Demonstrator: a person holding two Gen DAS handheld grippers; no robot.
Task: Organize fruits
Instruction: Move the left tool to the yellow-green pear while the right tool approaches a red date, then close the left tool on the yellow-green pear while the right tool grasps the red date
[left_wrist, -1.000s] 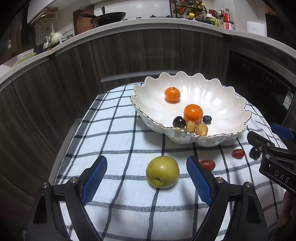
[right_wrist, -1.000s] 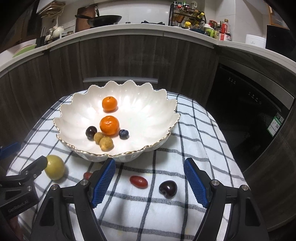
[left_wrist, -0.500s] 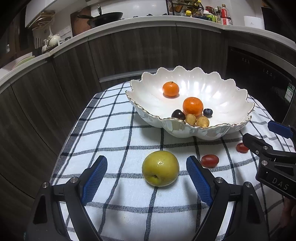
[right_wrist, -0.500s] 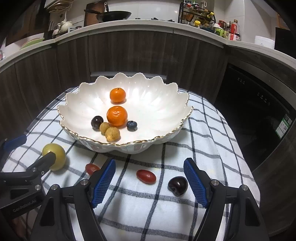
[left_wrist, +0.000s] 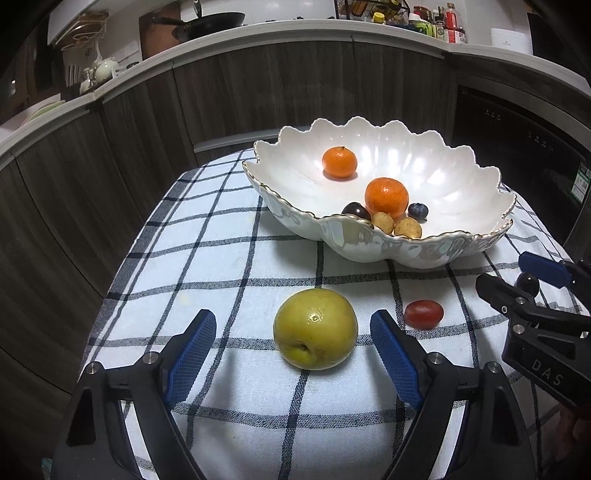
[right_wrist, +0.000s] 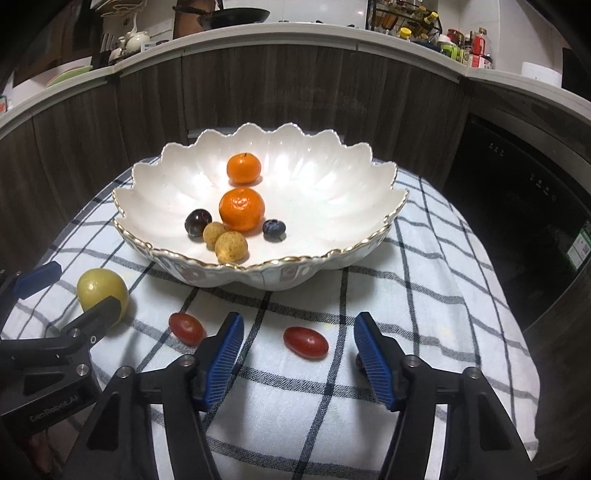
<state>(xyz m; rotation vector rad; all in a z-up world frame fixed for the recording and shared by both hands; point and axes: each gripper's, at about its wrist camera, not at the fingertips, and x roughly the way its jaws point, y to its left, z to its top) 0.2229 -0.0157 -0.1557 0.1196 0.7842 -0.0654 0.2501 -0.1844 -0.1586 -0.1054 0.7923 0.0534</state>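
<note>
My left gripper spread wide, straddling the yellow pear on the checked cloth for a sideways pinch | my right gripper released around a grape tomato | scalloped bowl just beyond, receiving fruit

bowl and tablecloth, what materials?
Scalloped bowl: looks like glazed ceramic or porcelain, given its pearly white gloss, bright highlights and gold-edged rim. Checked cloth: woven fabric, likely cotton, matte with visible weave and soft folds at the edges.
</note>
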